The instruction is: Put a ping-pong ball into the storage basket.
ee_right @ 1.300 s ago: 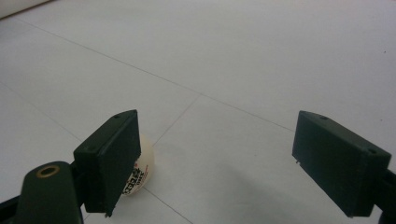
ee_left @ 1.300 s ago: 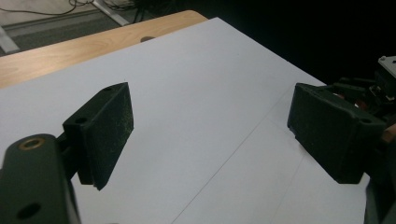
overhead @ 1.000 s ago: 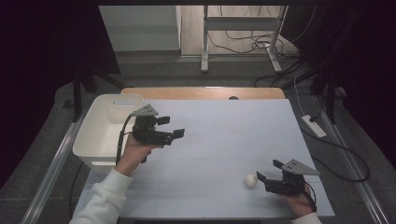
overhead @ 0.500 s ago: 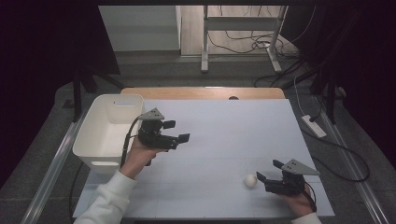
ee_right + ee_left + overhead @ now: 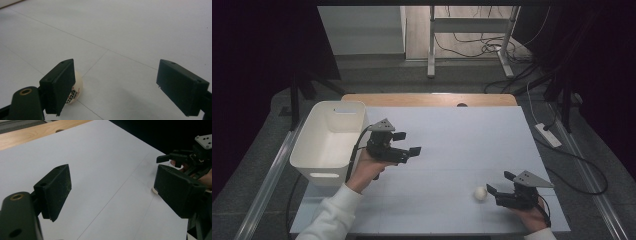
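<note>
High view: the right gripper (image 5: 498,184) lies low on the white table (image 5: 472,135), jaws spread apart with nothing between them; the small white ball (image 5: 480,193) sits just off its left jaw tip, close beside it but not between the jaws; in the right gripper view the ball (image 5: 75,90) peeks out behind the left jaw; the left gripper (image 5: 408,144) hangs well apart from the ball, jaws parted and empty, with the white bin (image 5: 329,141) just behind it.

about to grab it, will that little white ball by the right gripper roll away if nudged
Likely yes: the ping-pong ball is round and sits free on the smooth table. Probably very light, so a jaw brushing it could send it off. The right gripper stands open beside it.
</note>
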`<act>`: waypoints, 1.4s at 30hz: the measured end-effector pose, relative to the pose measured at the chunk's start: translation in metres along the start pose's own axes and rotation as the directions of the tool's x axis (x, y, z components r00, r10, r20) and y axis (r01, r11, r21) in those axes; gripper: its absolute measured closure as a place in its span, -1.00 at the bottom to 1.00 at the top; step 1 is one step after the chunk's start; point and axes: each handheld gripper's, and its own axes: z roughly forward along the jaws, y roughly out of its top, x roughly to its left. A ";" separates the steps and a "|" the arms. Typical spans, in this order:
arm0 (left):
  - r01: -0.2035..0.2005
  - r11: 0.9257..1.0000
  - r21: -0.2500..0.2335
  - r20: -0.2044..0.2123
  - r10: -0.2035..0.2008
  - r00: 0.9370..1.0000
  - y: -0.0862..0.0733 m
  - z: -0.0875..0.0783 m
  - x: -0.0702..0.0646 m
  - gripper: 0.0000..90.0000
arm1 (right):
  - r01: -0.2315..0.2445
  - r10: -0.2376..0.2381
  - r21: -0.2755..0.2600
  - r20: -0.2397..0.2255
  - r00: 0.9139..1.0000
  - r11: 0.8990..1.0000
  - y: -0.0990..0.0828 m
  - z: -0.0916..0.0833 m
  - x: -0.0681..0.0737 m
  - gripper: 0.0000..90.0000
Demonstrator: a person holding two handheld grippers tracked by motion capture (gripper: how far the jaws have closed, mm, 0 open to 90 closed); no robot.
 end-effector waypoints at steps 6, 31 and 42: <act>-0.002 1.000 0.007 0.007 0.002 1.000 -0.001 0.006 -0.003 -0.67 | 0.000 0.000 0.003 0.002 1.000 1.000 0.000 0.000 0.000 -0.66; -0.021 0.998 0.062 0.035 0.019 0.999 -0.008 0.033 -0.012 -0.67 | 0.001 -0.001 0.002 0.000 1.000 1.000 0.000 0.000 0.000 -0.66; -0.035 0.996 0.077 0.038 0.032 0.999 -0.010 0.041 -0.015 -0.67 | -0.001 0.001 0.001 -0.001 1.000 1.000 0.000 0.000 0.000 -0.66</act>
